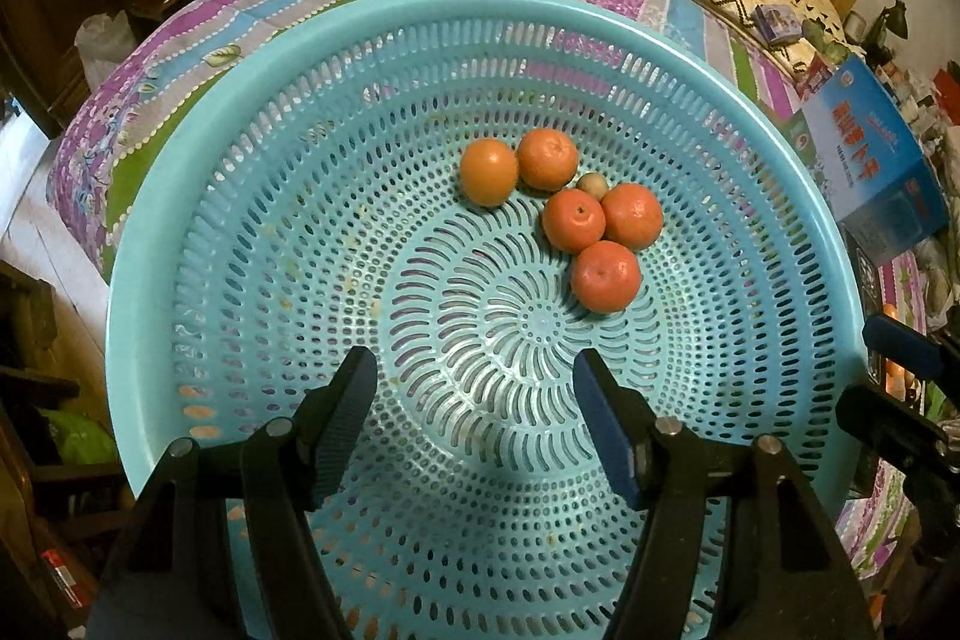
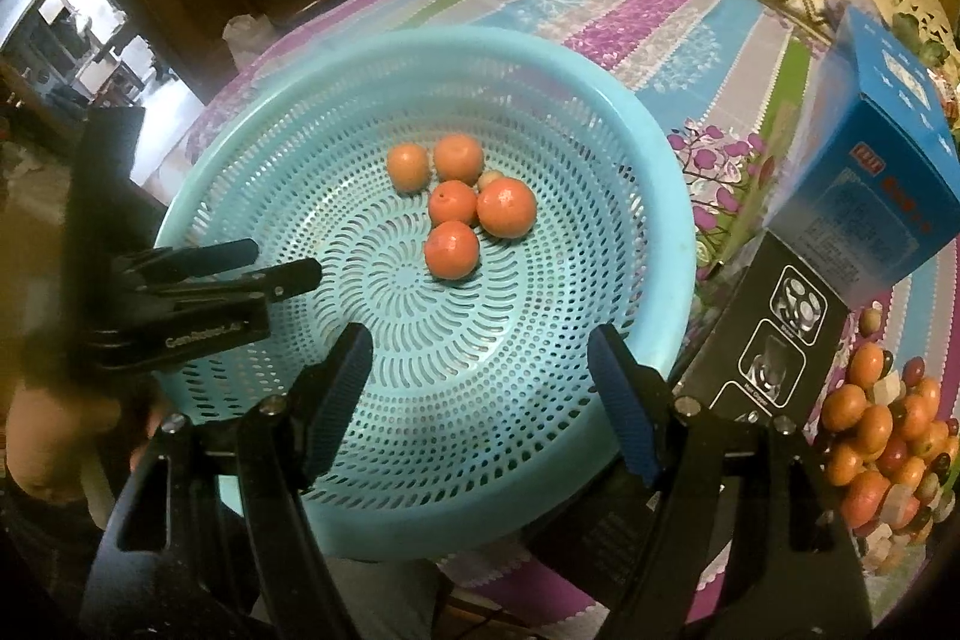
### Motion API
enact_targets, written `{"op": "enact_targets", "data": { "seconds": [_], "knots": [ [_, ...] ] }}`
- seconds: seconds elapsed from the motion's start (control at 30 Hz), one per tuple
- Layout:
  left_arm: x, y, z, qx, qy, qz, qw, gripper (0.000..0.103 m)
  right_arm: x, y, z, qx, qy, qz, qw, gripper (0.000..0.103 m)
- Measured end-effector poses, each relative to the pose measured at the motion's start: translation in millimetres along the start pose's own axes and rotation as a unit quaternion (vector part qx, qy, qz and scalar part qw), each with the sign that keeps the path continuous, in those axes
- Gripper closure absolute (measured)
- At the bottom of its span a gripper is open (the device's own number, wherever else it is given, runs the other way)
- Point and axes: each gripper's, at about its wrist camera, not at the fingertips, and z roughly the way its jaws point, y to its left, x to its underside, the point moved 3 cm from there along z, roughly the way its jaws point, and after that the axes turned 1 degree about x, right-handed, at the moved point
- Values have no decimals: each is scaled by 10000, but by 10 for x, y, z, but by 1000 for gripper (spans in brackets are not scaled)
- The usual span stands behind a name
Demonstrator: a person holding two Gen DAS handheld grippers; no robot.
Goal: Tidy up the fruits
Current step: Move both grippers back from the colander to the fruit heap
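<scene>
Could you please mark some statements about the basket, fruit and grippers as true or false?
1. Five oranges lie in the blue basket. True.
2. The left gripper holds an orange. False: it is open and empty.
3. The right gripper is open with nothing between its fingers. True.
4. The pile of fruit lies left of the basket. False: it lies right of it, past the black box.

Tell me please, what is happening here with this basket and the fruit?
A person is sorting fruit with a gripper in each hand. Five oranges and one small pale fruit lie together in the blue basket. The left gripper and right gripper hang open and empty above it. A pile of mixed fruit waits beside the basket, past a black box.
</scene>
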Motion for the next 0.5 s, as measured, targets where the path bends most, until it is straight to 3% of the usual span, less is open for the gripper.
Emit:
{"op": "enact_targets", "data": {
  "seconds": [0.13, 0.23, 0.4, 0.5],
  "knots": [
    [-12, -11, -33, 34, -207, 34, 9998, 32, 14, 50, -97, 57, -316, -141, 9994, 28],
    [-13, -43, -76, 164, -356, 91, 9992, 32, 80, 80, -284, 276, -888, -302, 9952, 28],
    [-4, -132, -200, 291, -692, 145, 9971, 32, 330, -23, -688, 844, -2132, -575, 9717, 28],
    [21, -273, -244, 329, -850, 256, 9955, 32, 533, -204, -861, 1241, -2512, -538, 9584, 28]
  ]
}}
